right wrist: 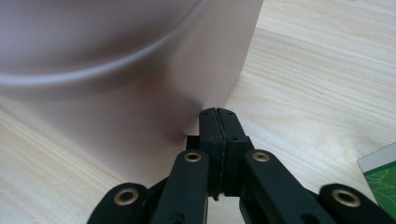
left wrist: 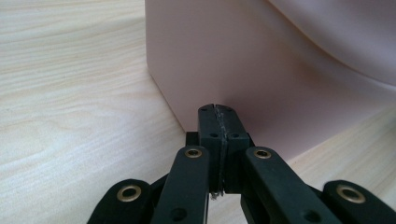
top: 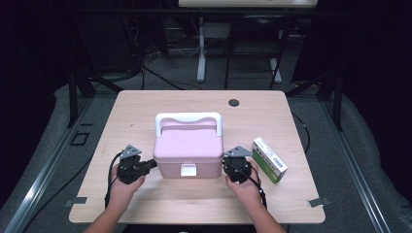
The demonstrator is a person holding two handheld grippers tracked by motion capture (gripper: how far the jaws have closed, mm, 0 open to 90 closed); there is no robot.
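2 closed grippers flank pink box (top: 188, 151), jaws at its sides.

Small box (right wrist: 380, 179) cut off at right gripper view's corner

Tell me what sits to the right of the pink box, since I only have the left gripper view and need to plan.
Observer: A green and white carton lies on the table, just right of the pink box.
Operator: Where is the right tool?
Observer: The right tool points at the box's right side, jaws shut, nothing between them.
Operator: Is the box open?
Observer: The lid is down, with a white latch at the front and a white handle tipped toward the far side.
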